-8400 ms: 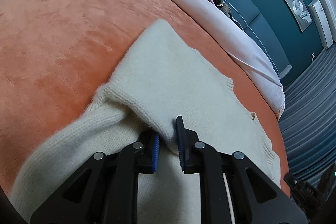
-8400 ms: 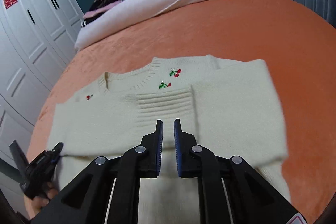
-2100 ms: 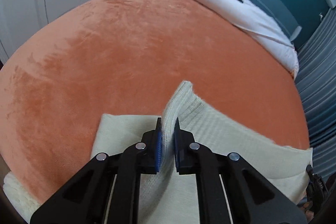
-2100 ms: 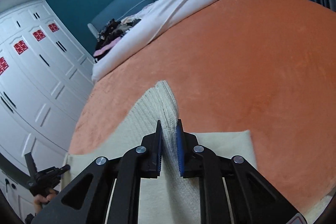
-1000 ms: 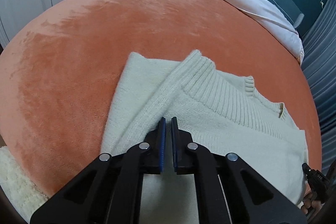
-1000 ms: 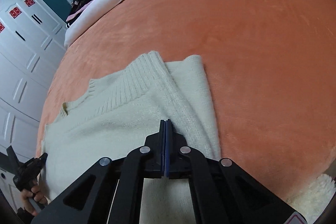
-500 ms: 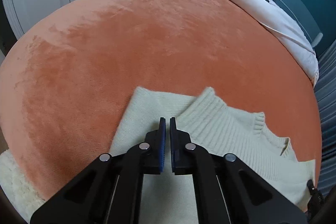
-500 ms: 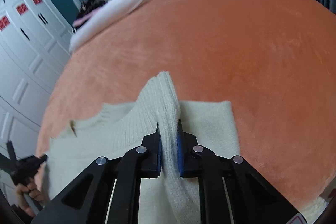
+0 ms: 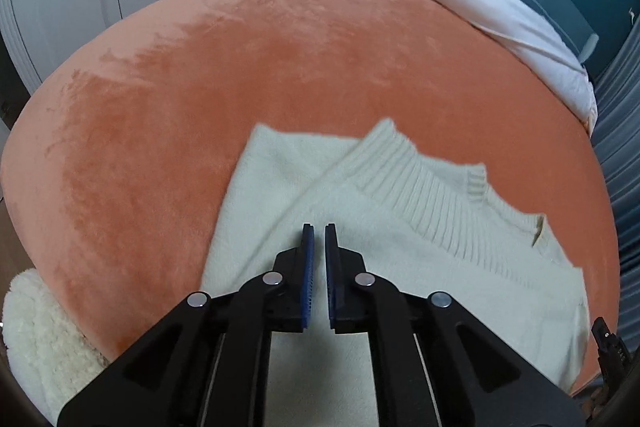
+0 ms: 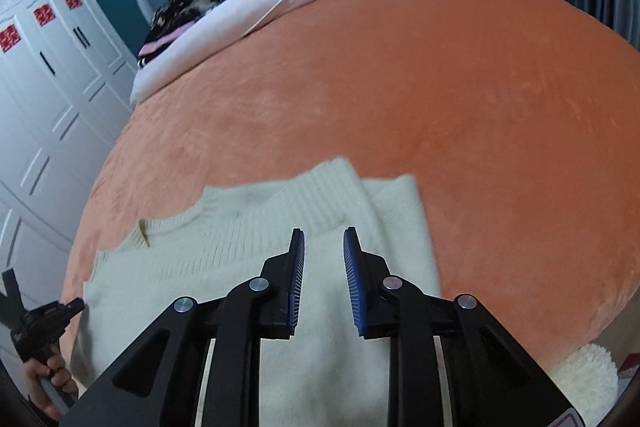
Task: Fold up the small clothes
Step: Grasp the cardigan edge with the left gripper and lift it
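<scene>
Cream knit sweater (image 9: 420, 255), folded on the orange bed (image 9: 280, 67), looks soft, limp and light, so we'd pinch its ribbed hem; left claw (image 9: 319, 239) narrow and empty, right claw (image 10: 323, 247) wide.

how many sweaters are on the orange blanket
1. A cream sweater lies folded on the near part of the orange blanket, below both tools. The dark clothes heap sits off it; pieces there may be hidden.

We look forward along each gripper, close above the bed (image 9: 320, 67) from its foot end; both views share the cream sweater (image 9: 400, 227) and orange cover.
</scene>
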Available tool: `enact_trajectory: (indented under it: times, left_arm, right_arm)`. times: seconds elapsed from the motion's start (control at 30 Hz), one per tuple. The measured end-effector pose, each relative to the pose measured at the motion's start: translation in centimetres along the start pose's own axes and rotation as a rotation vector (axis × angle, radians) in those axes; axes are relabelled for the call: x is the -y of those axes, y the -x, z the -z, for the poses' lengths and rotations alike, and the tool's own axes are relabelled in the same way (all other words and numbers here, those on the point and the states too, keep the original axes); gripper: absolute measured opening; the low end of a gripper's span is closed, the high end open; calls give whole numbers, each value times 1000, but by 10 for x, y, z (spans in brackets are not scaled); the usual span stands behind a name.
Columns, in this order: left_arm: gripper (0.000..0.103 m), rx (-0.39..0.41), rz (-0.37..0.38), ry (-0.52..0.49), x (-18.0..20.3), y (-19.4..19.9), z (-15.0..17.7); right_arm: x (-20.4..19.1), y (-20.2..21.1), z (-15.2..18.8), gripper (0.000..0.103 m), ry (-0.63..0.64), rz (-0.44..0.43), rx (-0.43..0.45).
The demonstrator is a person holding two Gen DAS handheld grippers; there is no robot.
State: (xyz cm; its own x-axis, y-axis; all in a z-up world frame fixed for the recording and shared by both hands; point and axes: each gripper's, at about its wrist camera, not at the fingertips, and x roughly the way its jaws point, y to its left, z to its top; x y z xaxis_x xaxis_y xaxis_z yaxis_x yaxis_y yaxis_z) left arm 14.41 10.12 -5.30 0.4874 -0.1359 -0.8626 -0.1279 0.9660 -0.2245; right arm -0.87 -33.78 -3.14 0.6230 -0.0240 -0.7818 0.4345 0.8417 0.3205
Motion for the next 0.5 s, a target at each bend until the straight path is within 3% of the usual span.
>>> enact_trajectory:
  times: [0.07, 0.17, 0.23, 0.33, 0.43, 0.5]
  left_arm:
    - [5, 27, -1, -1, -4, -5, 10]
    - [5, 19, -11, -18, -1, 3, 7]
    - [5, 36, 28, 30, -11, 22, 3]
    - [15, 56, 40, 76, -27, 45, 6]
    - [37, 64, 21, 102, -45, 61, 19]
    - [70, 47, 25, 138, -57, 64, 29]
  right_arm:
    - [-2, -31, 19, 19, 55, 45, -110]
    - [-3, -25, 20, 20, 46, 50, -89]
    - [-9, -6, 12, 21, 12, 3, -72]
    - [-43, 15, 12, 21, 78, -75, -49]
    - [-91, 24, 27, 21, 180, -166, -83]
    - [-118, 19, 39, 21, 223, -212, -128]
